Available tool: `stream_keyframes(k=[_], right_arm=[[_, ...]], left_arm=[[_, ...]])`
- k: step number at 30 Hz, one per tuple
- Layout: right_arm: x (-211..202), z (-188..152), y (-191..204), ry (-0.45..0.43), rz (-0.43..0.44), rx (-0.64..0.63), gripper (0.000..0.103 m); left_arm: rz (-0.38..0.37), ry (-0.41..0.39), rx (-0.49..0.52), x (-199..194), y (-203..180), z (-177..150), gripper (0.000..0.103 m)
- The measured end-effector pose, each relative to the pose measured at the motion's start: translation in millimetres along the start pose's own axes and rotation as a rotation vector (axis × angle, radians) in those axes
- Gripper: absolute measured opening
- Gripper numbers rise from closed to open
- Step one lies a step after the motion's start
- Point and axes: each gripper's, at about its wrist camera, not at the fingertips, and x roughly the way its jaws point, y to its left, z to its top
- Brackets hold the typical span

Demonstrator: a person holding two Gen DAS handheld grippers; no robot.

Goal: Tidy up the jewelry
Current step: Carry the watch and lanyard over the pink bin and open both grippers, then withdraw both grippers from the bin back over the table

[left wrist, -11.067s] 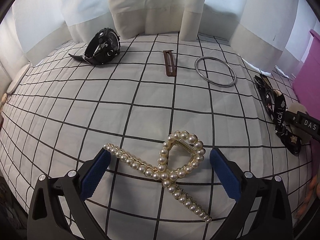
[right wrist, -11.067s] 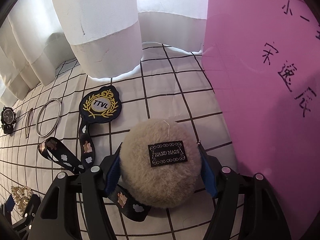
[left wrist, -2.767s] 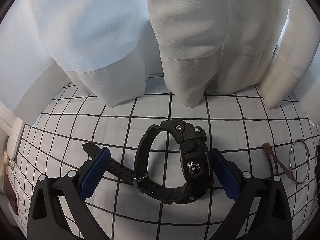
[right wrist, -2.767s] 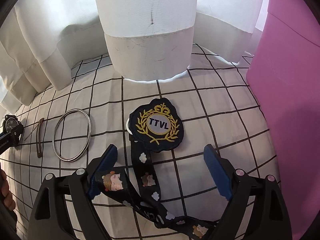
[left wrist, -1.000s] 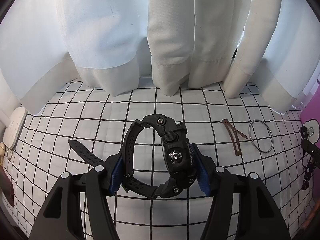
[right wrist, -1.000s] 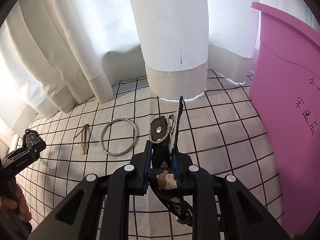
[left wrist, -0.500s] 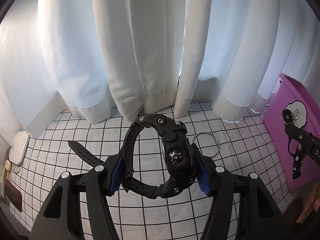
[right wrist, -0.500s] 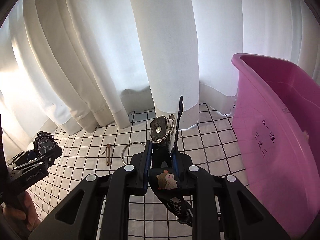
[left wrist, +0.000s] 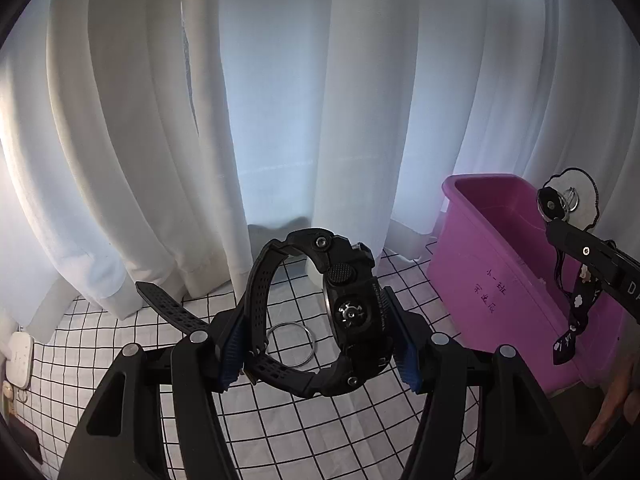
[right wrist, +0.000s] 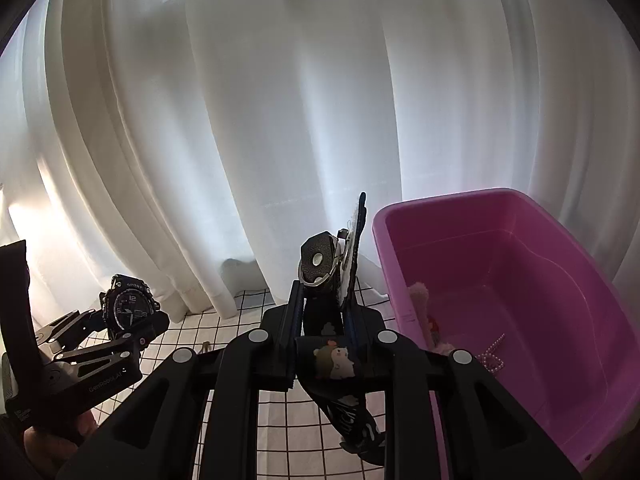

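My left gripper (left wrist: pixel 318 344) is shut on a black sport watch (left wrist: pixel 352 312) and holds it high above the checked cloth. The watch also shows in the right wrist view (right wrist: pixel 128 308). My right gripper (right wrist: pixel 320 316) is shut on a black lanyard (right wrist: pixel 334 364) with a badge clip (right wrist: pixel 320 264), raised left of the pink bin (right wrist: pixel 520 300). The lanyard also shows in the left wrist view (left wrist: pixel 576 304), over the pink bin (left wrist: pixel 492 280). A pearl hair clip (right wrist: pixel 494 354) and a fluffy pompom (right wrist: pixel 420 300) lie inside the bin.
A silver bangle (left wrist: pixel 290 344) lies on the black-grid white cloth (left wrist: pixel 280 420) below the watch. White curtains (left wrist: pixel 280 120) hang behind. A white device (left wrist: pixel 18 358) lies at the cloth's left edge. A brown hair clip (right wrist: pixel 206 346) peeks out behind my right gripper.
Both grippers have risen higher and moved toward the pink bin, each still holding its item. The bin's inside has come into the right wrist view.
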Motion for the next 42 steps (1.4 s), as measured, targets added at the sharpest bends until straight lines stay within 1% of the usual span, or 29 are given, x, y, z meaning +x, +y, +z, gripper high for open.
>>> stream_keyframes(k=[4, 10, 12, 15, 19, 21, 24, 28, 30, 32, 34, 35, 36, 37, 39, 40, 42], right_arm=[[-26.0, 12.1, -35.7, -0.040, -0.063, 0.027, 0.019], [-56.0, 23.0, -93.6, -0.074, -0.159, 0.075, 0.019], [-60.4, 25.5, -111.6, -0.069, -0.181, 0.088, 0.019], [-57.0, 24.3, -136.8, -0.044, -0.184, 0.127, 0.019], [-38.1, 14.9, -159.7, 0.034, -0.172, 0.176, 0.019], [-24.2, 8.4, -169.0, 0.085, -0.159, 0.196, 0.019], [-6.3, -0.3, -179.3, 0.139, -0.146, 0.218, 0.019], [4.5, -9.4, -187.2, 0.173, -0.136, 0.212, 0.019], [7.9, -10.0, -188.5, 0.179, -0.133, 0.205, 0.019], [13.7, -9.2, -193.2, 0.187, -0.143, 0.196, 0.024], [19.9, -5.9, -197.4, 0.192, -0.145, 0.191, 0.050], [17.7, -5.3, -198.4, 0.190, -0.138, 0.191, 0.054], [16.8, -5.1, -199.1, 0.185, -0.143, 0.187, 0.056], [16.6, -4.6, -199.8, 0.184, -0.148, 0.183, 0.056], [13.9, -4.4, -201.4, 0.184, -0.142, 0.187, 0.057], [14.4, -4.5, -202.9, 0.184, -0.134, 0.191, 0.058], [14.3, -5.4, -206.6, 0.182, -0.127, 0.197, 0.058]], left_arm=[[-0.071, -0.024, 0.036, -0.3, -42.2, 19.1, 0.059], [-0.140, -0.046, 0.105, 8.3, -112.0, 43.0, 0.059], [-0.173, -0.042, 0.116, 14.1, -134.2, 49.0, 0.059], [-0.204, -0.020, 0.147, 25.7, -168.4, 53.2, 0.059], [-0.223, 0.048, 0.164, 47.6, -205.1, 51.0, 0.059], [-0.220, 0.086, 0.168, 59.4, -216.2, 47.5, 0.059], [-0.206, 0.130, 0.169, 77.2, -228.5, 46.4, 0.059], [-0.172, 0.155, 0.169, 96.0, -236.9, 50.2, 0.059], [-0.157, 0.165, 0.168, 96.5, -244.2, 49.3, 0.060], [-0.148, 0.181, 0.164, 100.8, -246.5, 48.5, 0.061], [-0.139, 0.167, 0.162, 99.2, -246.4, 48.8, 0.063], [-0.126, 0.150, 0.166, 97.2, -246.8, 49.7, 0.069], [-0.114, 0.129, 0.170, 97.1, -247.6, 51.7, 0.074], [-0.108, 0.111, 0.172, 94.4, -248.1, 52.9, 0.083], [-0.110, 0.090, 0.172, 88.8, -249.1, 55.5, 0.085], [-0.105, 0.089, 0.174, 87.6, -250.1, 57.3, 0.088], [-0.093, 0.083, 0.172, 85.1, -250.7, 58.5, 0.089]])
